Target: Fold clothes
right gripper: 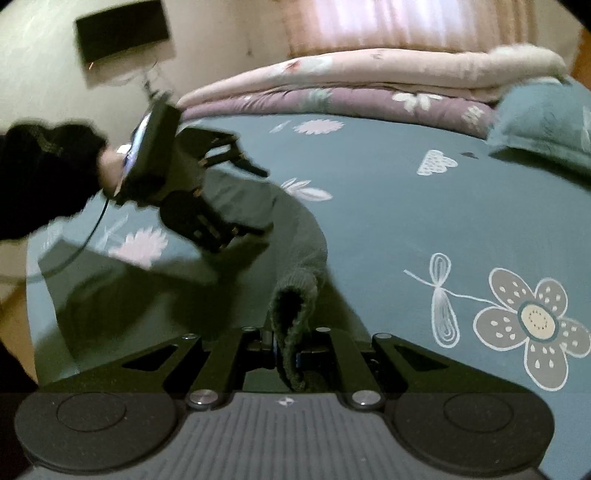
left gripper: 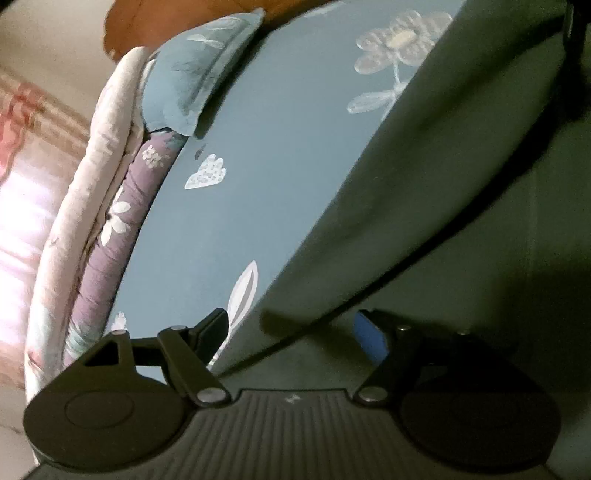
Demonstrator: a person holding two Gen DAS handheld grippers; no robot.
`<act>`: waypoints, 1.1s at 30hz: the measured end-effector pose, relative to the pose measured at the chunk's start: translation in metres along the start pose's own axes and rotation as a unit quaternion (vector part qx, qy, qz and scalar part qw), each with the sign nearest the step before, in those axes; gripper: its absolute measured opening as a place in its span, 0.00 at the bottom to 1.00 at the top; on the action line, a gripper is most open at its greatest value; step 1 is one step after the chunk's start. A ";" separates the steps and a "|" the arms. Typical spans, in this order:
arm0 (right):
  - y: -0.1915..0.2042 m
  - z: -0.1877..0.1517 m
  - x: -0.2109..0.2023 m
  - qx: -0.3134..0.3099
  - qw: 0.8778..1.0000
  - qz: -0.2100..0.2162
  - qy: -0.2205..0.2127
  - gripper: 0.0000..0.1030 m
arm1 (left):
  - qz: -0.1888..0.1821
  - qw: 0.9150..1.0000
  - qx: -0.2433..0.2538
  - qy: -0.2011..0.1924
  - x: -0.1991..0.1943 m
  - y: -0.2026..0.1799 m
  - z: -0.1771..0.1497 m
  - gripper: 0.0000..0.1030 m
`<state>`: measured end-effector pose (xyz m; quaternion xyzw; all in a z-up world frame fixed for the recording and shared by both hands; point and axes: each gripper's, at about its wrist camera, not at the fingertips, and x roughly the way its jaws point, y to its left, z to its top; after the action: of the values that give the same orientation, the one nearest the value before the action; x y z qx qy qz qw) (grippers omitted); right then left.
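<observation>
A dark green knit sweater [right gripper: 122, 291] lies on the teal flowered bed sheet [right gripper: 388, 221]. One sleeve [right gripper: 295, 229] runs from the body toward me, and my right gripper [right gripper: 291, 350] is shut on its ribbed cuff, which bulges up between the fingers. In the right wrist view, my left gripper [right gripper: 260, 201], held by a hand in a black sleeve, stands open over the sleeve's upper part. In the left wrist view the left gripper [left gripper: 291, 332] is open wide, its fingers straddling the sweater's [left gripper: 443, 221] straight edge, nothing pinched.
Folded pink [right gripper: 369, 74] and purple [right gripper: 332, 99] quilts lie along the far side of the bed, with a teal pillow [right gripper: 546, 118] at the right. A dark wall unit [right gripper: 122, 33] hangs at the back left. Bare sheet spreads to the right of the sweater.
</observation>
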<state>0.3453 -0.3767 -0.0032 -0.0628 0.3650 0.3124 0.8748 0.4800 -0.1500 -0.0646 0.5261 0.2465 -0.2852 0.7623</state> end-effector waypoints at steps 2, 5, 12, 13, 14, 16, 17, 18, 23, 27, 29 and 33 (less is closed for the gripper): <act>0.011 -0.003 0.000 -0.025 1.000 -0.009 0.005 0.09 | 0.008 1.000 0.018 0.002 0.004 -0.004 -0.001 0.73; 0.027 -0.008 0.001 -0.062 0.998 -0.022 0.012 0.10 | 0.010 1.000 0.017 0.002 0.007 -0.005 -0.003 0.73; 0.037 -0.015 0.017 -0.085 0.995 -0.039 0.033 0.18 | 0.006 1.000 -0.008 0.003 0.006 -0.003 -0.007 0.72; 0.036 -0.014 0.018 -0.080 0.995 -0.041 0.032 0.19 | 0.005 1.000 -0.011 0.003 0.005 -0.003 -0.007 0.72; 0.034 -0.012 0.019 -0.074 0.996 -0.039 0.030 0.20 | 0.006 1.000 -0.012 0.003 0.004 -0.003 -0.008 0.72; 0.029 -0.008 0.020 -0.064 0.997 -0.037 0.025 0.29 | 0.006 1.000 -0.014 0.002 0.003 -0.004 -0.009 0.72; 0.029 -0.006 0.021 -0.064 0.997 -0.036 0.023 0.31 | 0.006 1.000 -0.014 0.001 0.003 -0.004 -0.009 0.72; 0.029 -0.003 0.021 -0.063 0.997 -0.036 0.022 0.34 | 0.005 1.000 -0.015 0.001 0.002 -0.004 -0.009 0.72; 0.028 0.007 0.031 -0.064 0.997 -0.038 0.036 0.36 | 0.006 1.000 -0.027 0.002 0.002 -0.003 -0.011 0.72; 0.030 0.005 0.045 -0.052 0.996 -0.036 0.055 0.36 | 0.008 0.999 -0.033 0.000 0.001 -0.003 -0.013 0.72; 0.036 0.004 0.050 -0.047 0.996 -0.040 0.060 0.36 | 0.008 0.999 -0.036 0.000 0.001 -0.002 -0.013 0.72; 0.051 0.005 0.060 -0.051 0.992 -0.085 0.079 0.37 | 0.008 0.999 -0.039 0.001 0.000 -0.002 -0.013 0.72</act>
<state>0.3502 -0.3039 -0.0339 -0.1623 0.4095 0.2490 0.8625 0.4781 -0.1387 -0.0701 0.4977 0.2541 -0.2689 0.7845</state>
